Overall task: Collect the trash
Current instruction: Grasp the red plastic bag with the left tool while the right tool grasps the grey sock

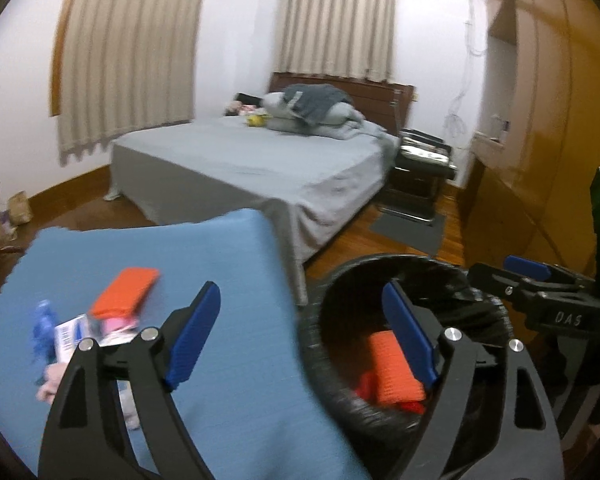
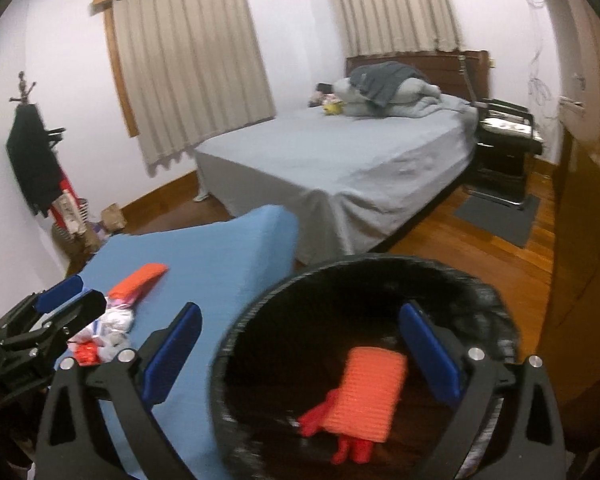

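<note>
Orange packet (image 2: pixel 366 396) in bin (image 2: pixel 236 344) (jaws apart), apparently loose

bedroom, bed (image 1: pixel 260 160), curtains (image 1: pixel 128 60), wd floor (image 1: pixel 380 240)

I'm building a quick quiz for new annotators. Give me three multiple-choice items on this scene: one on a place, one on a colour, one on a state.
1. Where does the orange packet nearest the right gripper lie?
A on the bed
B inside the black-lined bin
C on the floor

2. What colour is the table cloth under the remaining trash?
A blue
B green
C white

3. How do the right gripper's jaws stand?
A shut on a packet
B shut on nothing
C open, holding nothing

Answers: 1 B, it rests within the bin's rim. 2 A, the cloth is plainly blue. 3 C, the pads stand wide apart over the bin.
</note>
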`<state>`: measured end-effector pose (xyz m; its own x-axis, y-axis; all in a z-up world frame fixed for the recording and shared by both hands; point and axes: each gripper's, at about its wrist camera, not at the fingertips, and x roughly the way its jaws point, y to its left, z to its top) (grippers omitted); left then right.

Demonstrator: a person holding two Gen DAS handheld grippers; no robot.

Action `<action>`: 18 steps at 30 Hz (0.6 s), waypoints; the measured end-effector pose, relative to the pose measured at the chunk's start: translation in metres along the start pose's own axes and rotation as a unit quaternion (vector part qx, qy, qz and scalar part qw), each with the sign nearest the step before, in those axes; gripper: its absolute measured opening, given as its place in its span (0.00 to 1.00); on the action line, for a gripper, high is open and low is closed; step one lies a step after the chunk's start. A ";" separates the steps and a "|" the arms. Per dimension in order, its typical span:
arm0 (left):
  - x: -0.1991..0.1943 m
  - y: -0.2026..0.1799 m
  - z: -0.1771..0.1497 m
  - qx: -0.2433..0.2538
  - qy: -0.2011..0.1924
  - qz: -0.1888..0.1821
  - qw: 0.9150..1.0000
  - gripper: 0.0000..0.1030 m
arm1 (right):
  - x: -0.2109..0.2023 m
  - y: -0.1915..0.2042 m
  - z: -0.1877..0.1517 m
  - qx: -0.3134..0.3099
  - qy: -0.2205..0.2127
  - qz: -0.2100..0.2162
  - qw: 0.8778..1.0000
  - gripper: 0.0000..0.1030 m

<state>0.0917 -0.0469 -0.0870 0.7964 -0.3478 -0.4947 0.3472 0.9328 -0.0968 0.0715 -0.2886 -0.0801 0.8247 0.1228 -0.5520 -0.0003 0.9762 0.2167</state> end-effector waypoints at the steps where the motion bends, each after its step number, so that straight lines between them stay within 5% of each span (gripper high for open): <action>1: -0.004 0.009 -0.001 -0.004 -0.001 0.012 1.000 0.78 | 0.003 0.007 -0.001 -0.003 0.001 0.007 1.000 0.94; 10: -0.032 0.087 -0.020 -0.041 0.008 0.113 0.993 0.78 | 0.041 0.081 -0.016 -0.051 0.019 0.057 0.997 0.94; 18: -0.044 0.139 -0.048 -0.071 0.037 0.164 0.983 0.78 | 0.077 0.139 -0.042 -0.082 0.049 0.089 0.991 0.94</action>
<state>0.0816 0.1025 -0.1200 0.8144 -0.0237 -0.5798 0.0013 0.9992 -0.0391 0.1107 -0.1361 -0.1265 0.7448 0.3042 -0.5939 -0.2396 0.9526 0.1875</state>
